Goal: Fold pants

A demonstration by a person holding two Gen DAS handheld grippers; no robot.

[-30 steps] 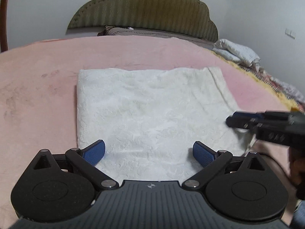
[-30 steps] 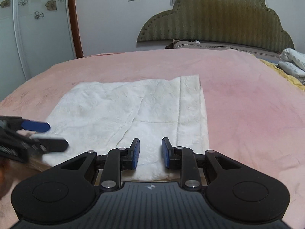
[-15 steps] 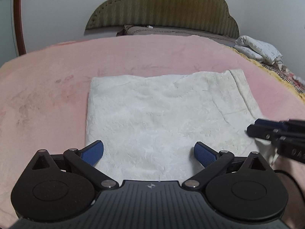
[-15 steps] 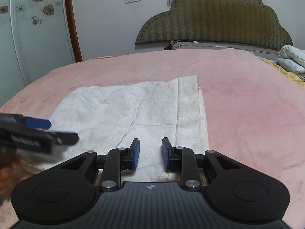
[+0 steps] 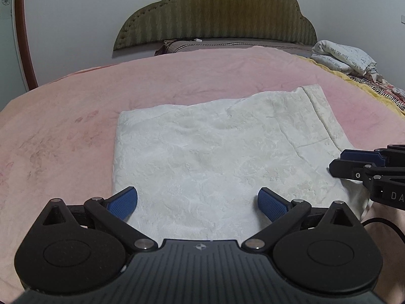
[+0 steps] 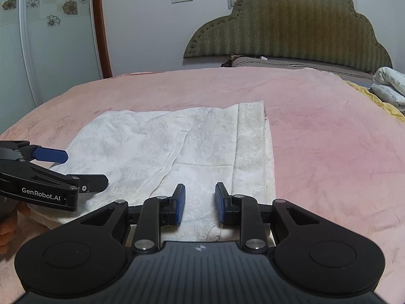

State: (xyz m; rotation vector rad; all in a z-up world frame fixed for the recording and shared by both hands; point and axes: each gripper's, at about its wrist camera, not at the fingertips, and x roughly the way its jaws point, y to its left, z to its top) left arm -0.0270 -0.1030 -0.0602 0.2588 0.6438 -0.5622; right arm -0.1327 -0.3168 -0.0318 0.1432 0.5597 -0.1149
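Observation:
White textured pants [image 5: 215,152] lie folded into a flat rectangle on the pink bed cover; they also show in the right wrist view [image 6: 177,147], with the waistband [image 6: 253,139] along the right side. My left gripper [image 5: 197,202] is wide open and empty, just above the pants' near edge. My right gripper [image 6: 200,202] is partly open and empty over the near edge by the waistband. Each gripper shows in the other's view: the right one [image 5: 354,164] at the right edge, the left one [image 6: 65,167] at the left edge.
The pink bed cover [image 5: 63,139] spreads all around the pants. An olive padded headboard [image 5: 215,12] and a pillow [image 5: 227,44] stand at the back. Folded white bedding [image 5: 341,58] lies at the back right. A wardrobe door [image 6: 50,38] is on the left.
Both grippers have drawn back and lifted slightly from the pants, so the pants look farther away. Both keep the same jaw opening. The pants have not moved.

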